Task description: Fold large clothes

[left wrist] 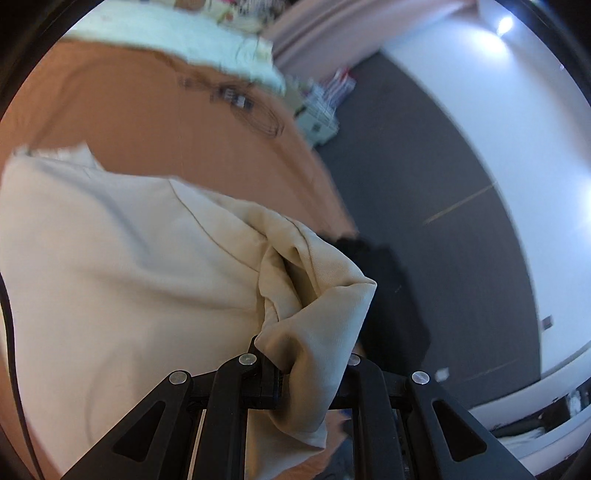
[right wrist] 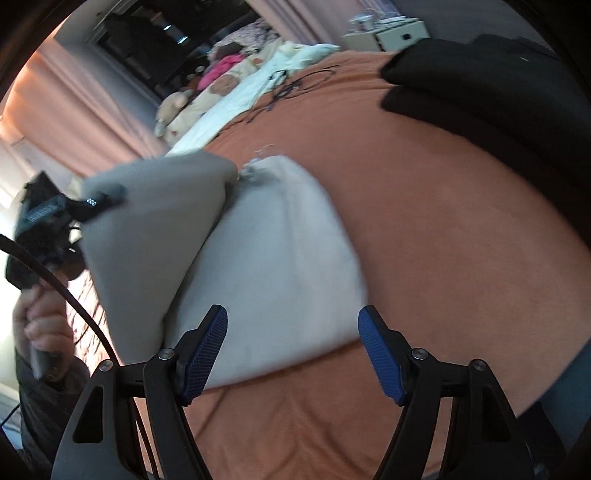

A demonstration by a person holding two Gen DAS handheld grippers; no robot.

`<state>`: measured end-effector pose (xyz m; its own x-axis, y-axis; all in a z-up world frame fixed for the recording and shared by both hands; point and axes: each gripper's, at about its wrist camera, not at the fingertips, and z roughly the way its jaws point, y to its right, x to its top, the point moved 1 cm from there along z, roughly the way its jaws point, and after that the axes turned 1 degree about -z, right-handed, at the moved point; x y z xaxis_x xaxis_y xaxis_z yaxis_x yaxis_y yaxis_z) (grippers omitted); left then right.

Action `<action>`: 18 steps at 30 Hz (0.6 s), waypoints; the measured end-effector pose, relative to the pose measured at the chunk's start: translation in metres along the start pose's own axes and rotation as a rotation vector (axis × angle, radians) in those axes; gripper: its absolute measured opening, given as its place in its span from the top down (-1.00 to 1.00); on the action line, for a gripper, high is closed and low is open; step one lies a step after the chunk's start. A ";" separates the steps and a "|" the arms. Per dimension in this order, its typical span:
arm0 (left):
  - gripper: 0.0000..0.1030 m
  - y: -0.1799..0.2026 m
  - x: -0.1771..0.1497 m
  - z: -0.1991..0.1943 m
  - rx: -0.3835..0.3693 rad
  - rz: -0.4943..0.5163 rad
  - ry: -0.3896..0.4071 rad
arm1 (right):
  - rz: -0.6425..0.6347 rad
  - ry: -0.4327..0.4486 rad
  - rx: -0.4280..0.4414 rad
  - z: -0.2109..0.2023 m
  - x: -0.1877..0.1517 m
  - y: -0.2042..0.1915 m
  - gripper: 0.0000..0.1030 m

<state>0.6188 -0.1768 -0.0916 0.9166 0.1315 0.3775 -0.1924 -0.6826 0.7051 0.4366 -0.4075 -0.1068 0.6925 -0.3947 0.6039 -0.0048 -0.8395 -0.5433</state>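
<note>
There are two grippers: the left gripper point(left wrist: 306, 373) and the right gripper point(right wrist: 291, 354). I count one cream garment point(right wrist: 280, 258), one orange bed cover point(right wrist: 443, 229) and one pile of black clothes point(right wrist: 480, 74). One white blanket point(left wrist: 177, 33) and one small white cabinet point(right wrist: 399, 35) are also visible.

Both wrist views close, tilted — sharing the orange bedspread point(left wrist: 147, 122)

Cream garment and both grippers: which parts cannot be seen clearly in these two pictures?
- Left gripper fingertips: left wrist view, covered by the bunched cream garment they clamp.
- Garment type and full outline: cut off by the left view's edge; motion-blurred in the right wrist view.
- Black clothes: right view, cut off by the rim.
- Right gripper: open, holding nothing.
</note>
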 end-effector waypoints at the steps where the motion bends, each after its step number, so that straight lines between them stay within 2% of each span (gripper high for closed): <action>1: 0.73 -0.002 -0.004 0.013 0.005 -0.008 -0.023 | 0.008 -0.001 -0.007 -0.003 -0.002 0.003 -0.40; 5: 0.73 -0.002 -0.019 0.038 0.023 0.012 -0.062 | 0.041 -0.002 -0.036 -0.013 -0.010 0.014 -0.40; 14: 0.73 0.025 -0.051 0.053 0.013 0.104 -0.113 | 0.066 0.006 -0.030 -0.029 -0.014 0.014 -0.40; 18: 0.73 0.031 -0.049 0.077 0.013 0.115 -0.150 | 0.070 0.003 -0.037 -0.029 -0.016 0.021 -0.40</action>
<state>0.5944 -0.2597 -0.1347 0.9310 -0.0557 0.3608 -0.2953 -0.6960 0.6546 0.4043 -0.4292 -0.1110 0.6871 -0.4544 0.5670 -0.0798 -0.8228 -0.5628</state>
